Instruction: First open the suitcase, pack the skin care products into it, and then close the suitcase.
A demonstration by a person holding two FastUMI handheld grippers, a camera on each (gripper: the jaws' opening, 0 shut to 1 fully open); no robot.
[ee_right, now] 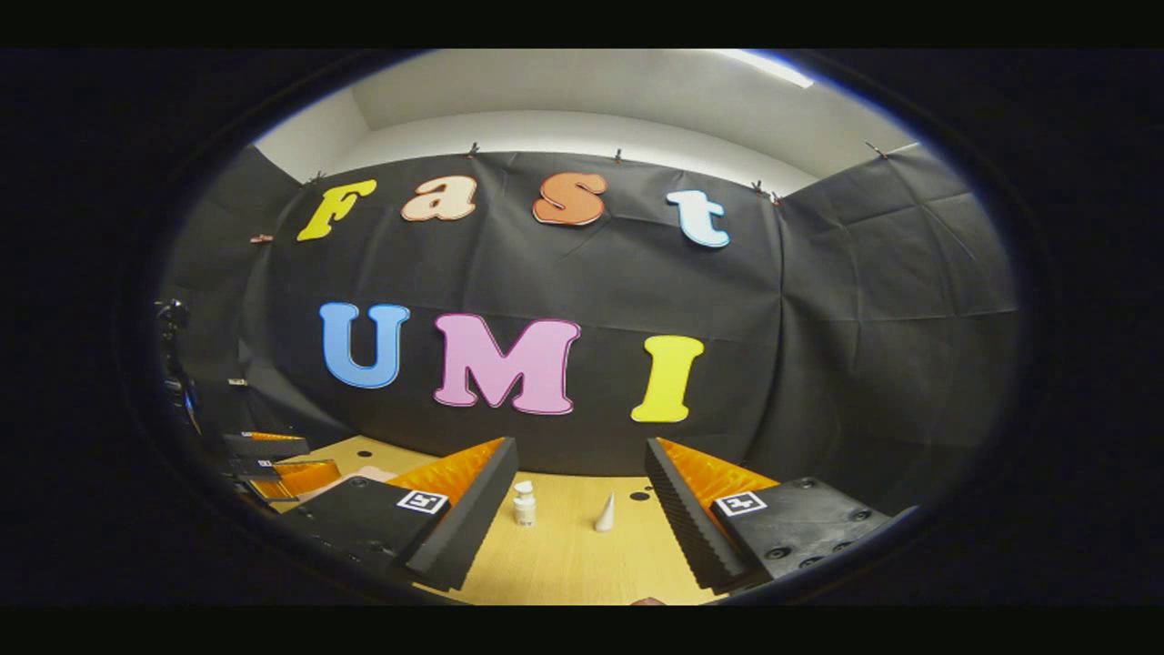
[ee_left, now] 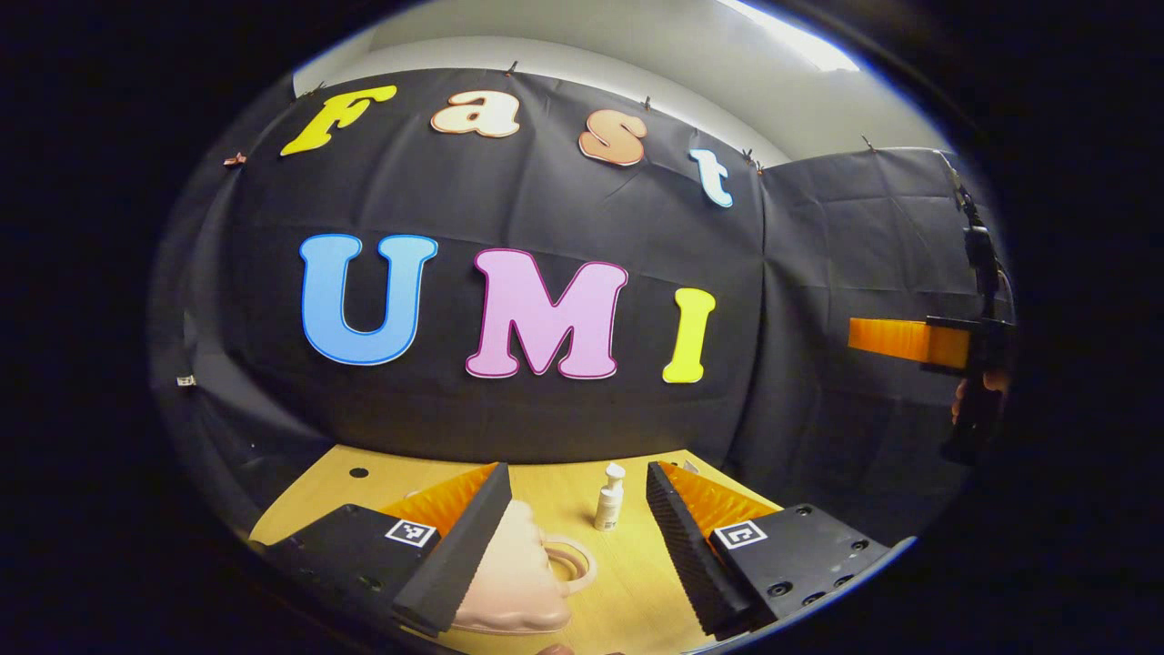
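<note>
Your left gripper is wide open and holds nothing; it hangs above the table and touches no thing. Between and below its fingers lies the suitcase, a small pink case with a loop handle, lid down, so I judge the opening is not yet done. Just beyond it stands the bottle, upright and free.

Your right gripper is also wide open and empty, raised over the table. In front of it the bottle stands, and just beside it a small white cone, apart from each other. I think both grippers are kept high and open to be ready for the lid.
</note>
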